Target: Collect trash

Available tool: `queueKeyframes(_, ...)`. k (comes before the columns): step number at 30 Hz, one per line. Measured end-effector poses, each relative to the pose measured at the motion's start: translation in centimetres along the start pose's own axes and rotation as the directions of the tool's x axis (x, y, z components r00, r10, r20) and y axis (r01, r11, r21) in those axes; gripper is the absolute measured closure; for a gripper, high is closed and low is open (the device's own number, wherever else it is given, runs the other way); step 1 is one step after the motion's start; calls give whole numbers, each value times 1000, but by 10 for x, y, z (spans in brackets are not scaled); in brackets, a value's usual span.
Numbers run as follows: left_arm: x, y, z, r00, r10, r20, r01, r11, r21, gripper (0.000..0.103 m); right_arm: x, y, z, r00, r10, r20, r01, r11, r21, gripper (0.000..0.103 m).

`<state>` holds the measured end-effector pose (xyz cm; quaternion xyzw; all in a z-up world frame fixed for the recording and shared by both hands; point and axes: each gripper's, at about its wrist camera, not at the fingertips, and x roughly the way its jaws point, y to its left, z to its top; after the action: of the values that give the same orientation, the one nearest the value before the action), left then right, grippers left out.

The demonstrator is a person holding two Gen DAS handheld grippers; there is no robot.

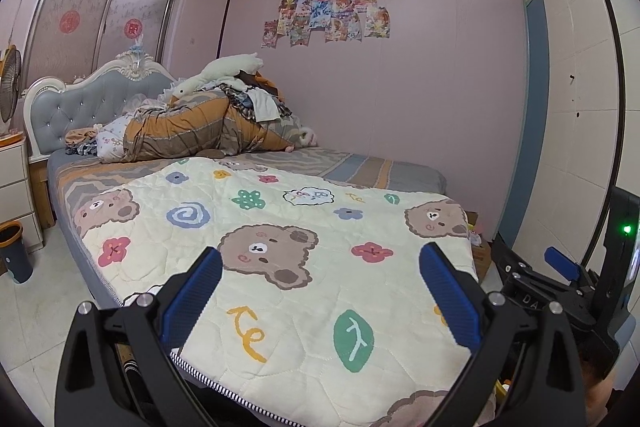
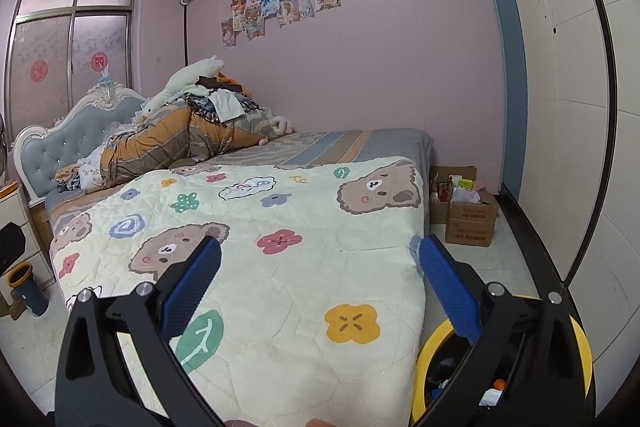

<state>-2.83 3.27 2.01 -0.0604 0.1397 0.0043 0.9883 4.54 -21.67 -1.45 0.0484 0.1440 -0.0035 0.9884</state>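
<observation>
My left gripper (image 1: 320, 291) is open over the foot of the bed, nothing between its blue pads. My right gripper (image 2: 320, 291) is open too, above the cream bear-print quilt (image 2: 280, 247), and holds nothing. In the left wrist view the right gripper (image 1: 560, 267) shows at the right edge. A yellow-rimmed trash bin (image 2: 436, 343) stands on the floor just right of the bed's foot, under my right finger, with scraps inside. A second bin, dark blue with an orange rim (image 1: 14, 251), stands on the floor left of the bed. No loose trash shows on the quilt.
Piled bedding, clothes and a white plush (image 1: 200, 123) fill the head of the bed. Cardboard boxes of small items (image 2: 468, 211) sit by the far right bed corner. White wardrobe doors (image 2: 568, 107) line the right side. A white nightstand (image 1: 14, 183) and a fan are at left.
</observation>
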Motion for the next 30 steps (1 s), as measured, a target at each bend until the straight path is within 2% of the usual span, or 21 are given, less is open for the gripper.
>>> queueKeyframes(30, 9, 0, -5, 999, -14, -40, 14, 1000, -1, 8, 6, -2, -5, 1000, -24, -12, 24, 1000, 9, 8)
